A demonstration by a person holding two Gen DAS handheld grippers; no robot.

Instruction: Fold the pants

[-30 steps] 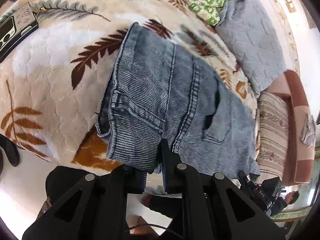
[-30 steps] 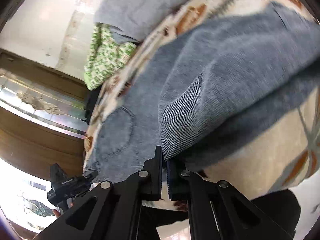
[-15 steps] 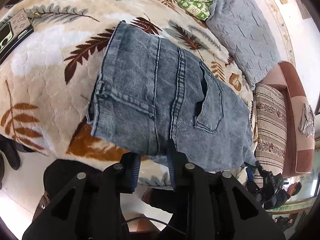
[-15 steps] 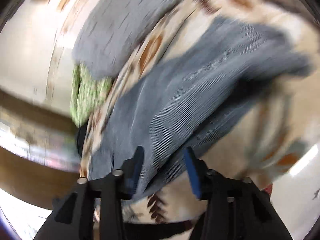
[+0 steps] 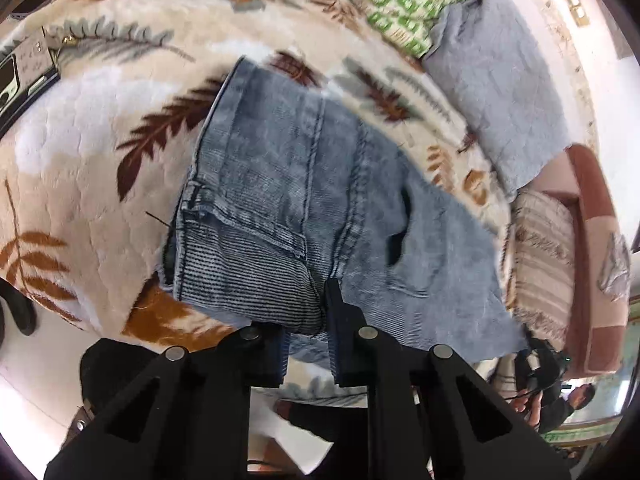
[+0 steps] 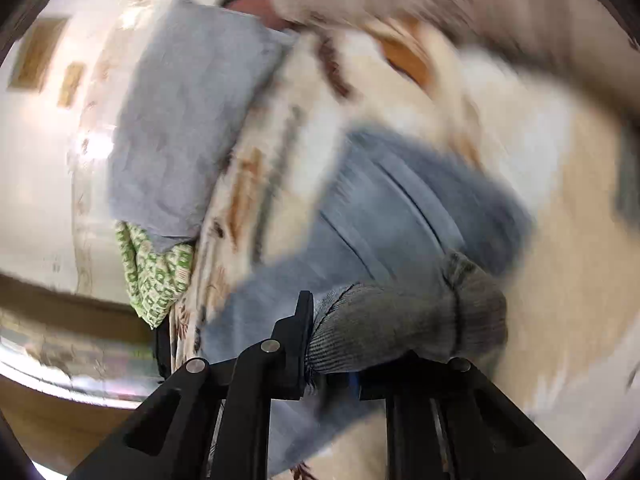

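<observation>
The blue denim pants (image 5: 304, 208) lie folded on the leaf-patterned blanket (image 5: 80, 152), waistband to the left, back pocket to the right. My left gripper (image 5: 306, 320) is open, its fingers on either side of the near fold edge. In the blurred right wrist view the pants (image 6: 400, 216) lie ahead. My right gripper (image 6: 340, 340) is open with a bunched grey fold of fabric (image 6: 400, 320) lying between and over its fingers; the right finger is mostly hidden under it.
A grey quilted pillow (image 5: 500, 80) and a green patterned cloth (image 5: 400, 0) lie at the far side of the bed. A striped cushion (image 5: 540, 248) and brown sofa arm (image 5: 592, 240) stand at the right. A phone-like device (image 5: 16, 84) lies at the left. A person (image 5: 568, 404) sits at lower right.
Both grippers have opened and let go of the pants, which now lie flat and folded on the blanket. The right gripper has swung quickly, so its view is blurred.
</observation>
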